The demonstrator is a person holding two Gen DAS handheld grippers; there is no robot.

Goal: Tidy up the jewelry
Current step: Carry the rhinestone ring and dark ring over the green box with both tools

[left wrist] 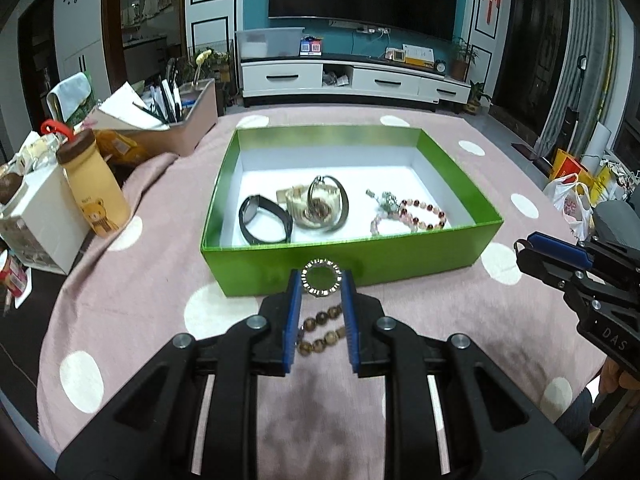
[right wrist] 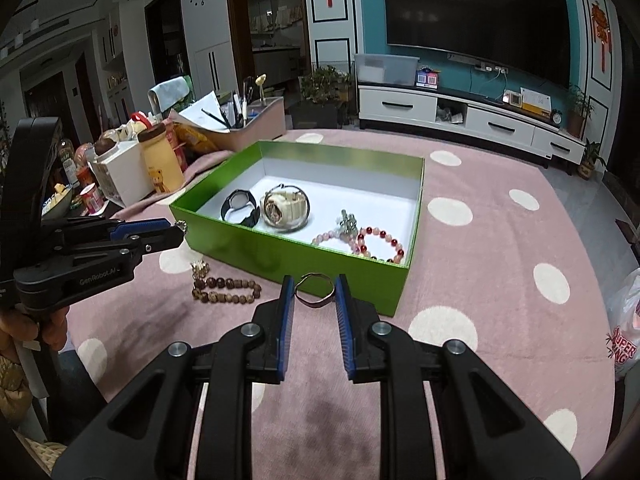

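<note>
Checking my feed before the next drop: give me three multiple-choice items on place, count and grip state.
1. Where is the brown wooden bead bracelet?
A. In the green cardboard box
B. On the TV stand
C. On the pink dotted cloth, before the box

2. How many wristwatches are in the box?
A. Two
B. One
C. Four

3. What is the right gripper doing?
A. Open, empty
B. Shut on a thin metal ring
C. Shut on a bottle

Key: C, the beads lie outside the near wall; A, a black watch and a cream watch; B, the ring spans both pads.
</note>
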